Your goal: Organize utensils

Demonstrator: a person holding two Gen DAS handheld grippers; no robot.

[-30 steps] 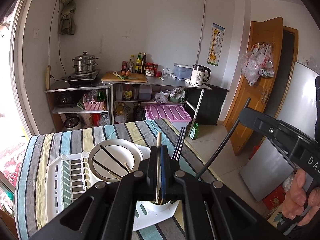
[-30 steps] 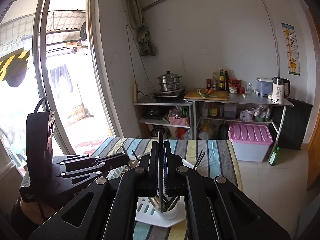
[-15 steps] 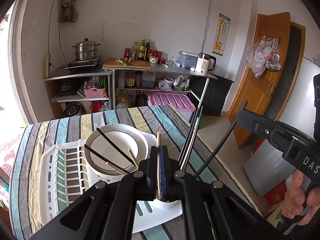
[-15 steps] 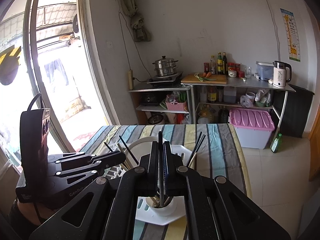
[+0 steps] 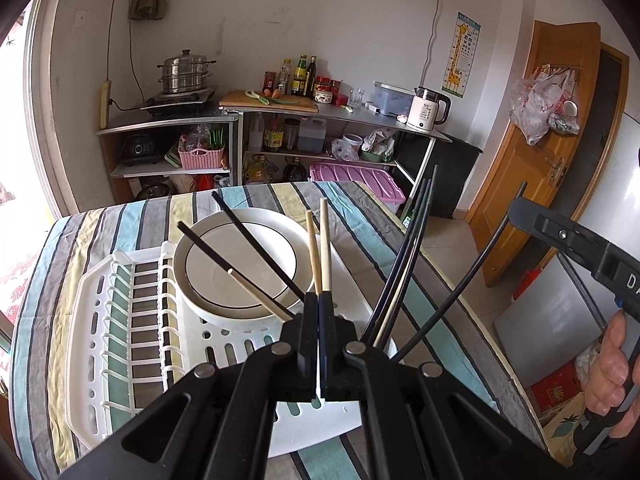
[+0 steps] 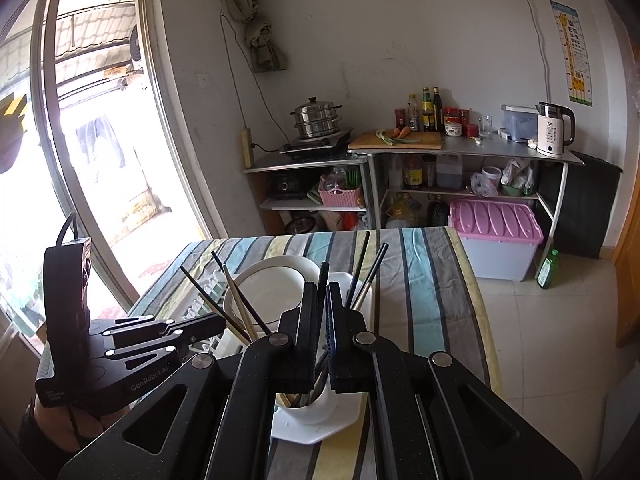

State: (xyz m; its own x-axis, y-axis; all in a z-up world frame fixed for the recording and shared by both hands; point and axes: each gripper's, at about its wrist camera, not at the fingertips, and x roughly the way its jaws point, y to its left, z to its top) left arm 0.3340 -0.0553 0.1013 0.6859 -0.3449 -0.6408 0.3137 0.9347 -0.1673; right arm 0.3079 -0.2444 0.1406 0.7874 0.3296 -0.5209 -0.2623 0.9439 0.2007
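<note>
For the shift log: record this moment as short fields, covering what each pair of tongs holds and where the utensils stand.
left tongs: shut on light wooden chopstick
right tongs: shut on black chopstick
utensil cup: white, holds black and wooden chopsticks, below both tongs
drying rack: white, on striped tablecloth
plates: white, stacked in the rack beside the cup
</note>
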